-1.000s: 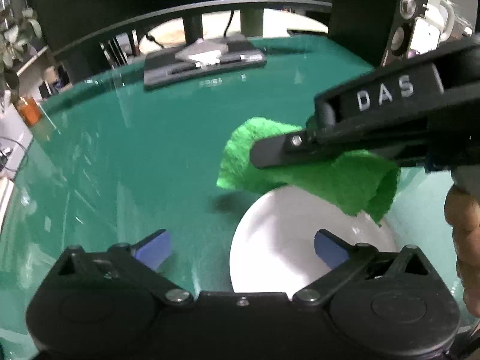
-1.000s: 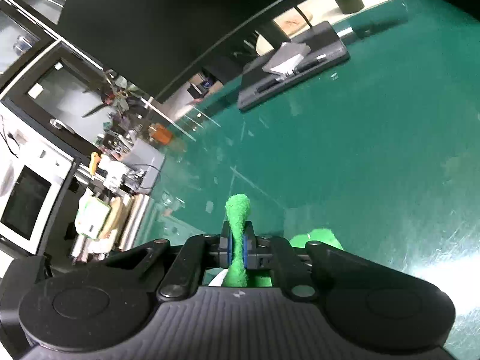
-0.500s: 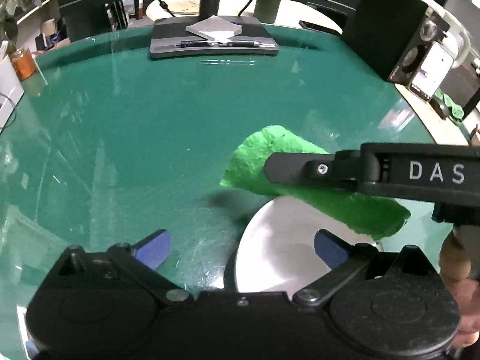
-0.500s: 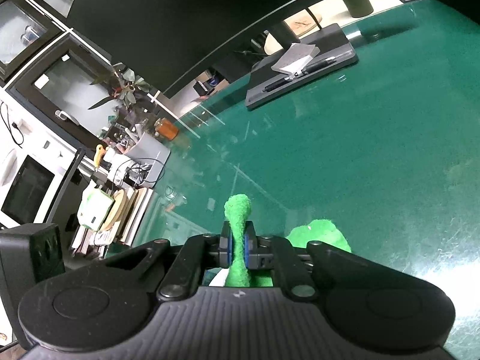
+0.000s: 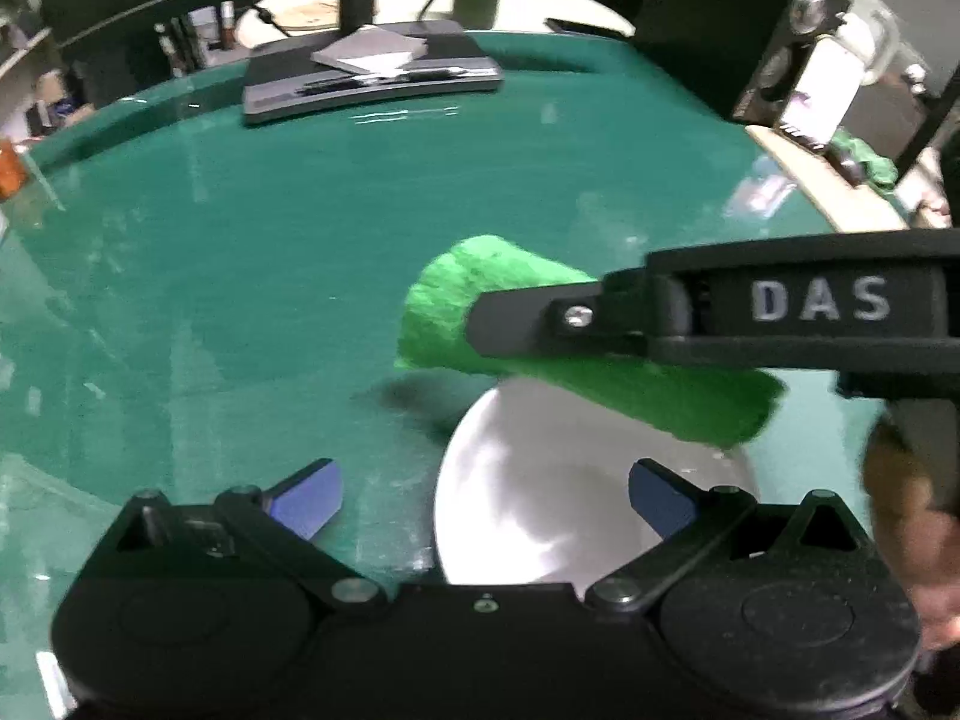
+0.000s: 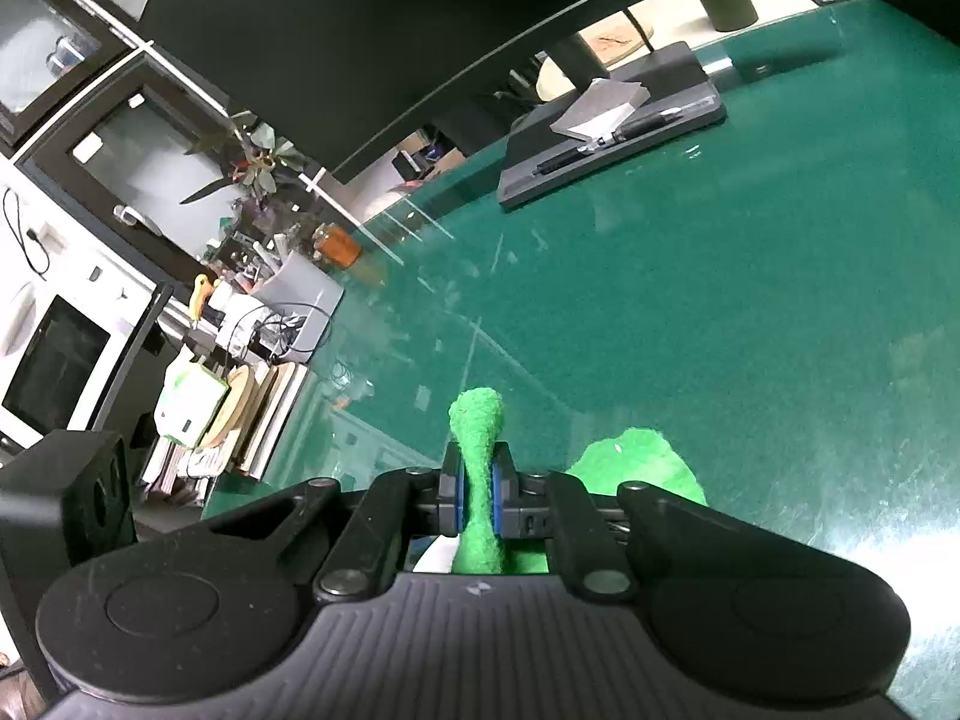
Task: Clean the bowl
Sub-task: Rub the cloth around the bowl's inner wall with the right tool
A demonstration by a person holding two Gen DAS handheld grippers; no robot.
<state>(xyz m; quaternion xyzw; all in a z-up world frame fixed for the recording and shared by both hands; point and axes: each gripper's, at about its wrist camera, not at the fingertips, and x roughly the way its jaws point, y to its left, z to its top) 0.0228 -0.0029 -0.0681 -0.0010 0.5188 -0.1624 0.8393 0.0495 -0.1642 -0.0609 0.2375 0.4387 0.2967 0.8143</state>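
A white bowl [image 5: 540, 480] sits on the green table [image 5: 240, 300], just under my left gripper [image 5: 483, 495]. That gripper is open: its right blue pad [image 5: 660, 498] is over the bowl and its left pad [image 5: 306, 495] is over bare table. My right gripper [image 5: 480, 324] reaches in from the right, shut on a bright green cloth [image 5: 456, 306] that hangs over the bowl's far rim. In the right wrist view the cloth [image 6: 477, 420] is pinched upright in the right gripper [image 6: 477, 483]. A sliver of the bowl [image 6: 435, 558] shows below.
A dark grey tray [image 5: 372, 78] with a pen and paper lies at the table's far edge. It also shows in the right wrist view, tray [image 6: 606, 132]. A phone on a stand [image 5: 816, 90] is far right. A person's hand [image 5: 906, 510] holds the right gripper. Cluttered shelves [image 6: 240, 330] stand past the table's left edge.
The left gripper has tilted, so the far tray sits higher in its view. The right gripper with the cloth has levelled out over the bowl's far rim. Both grips are unchanged.
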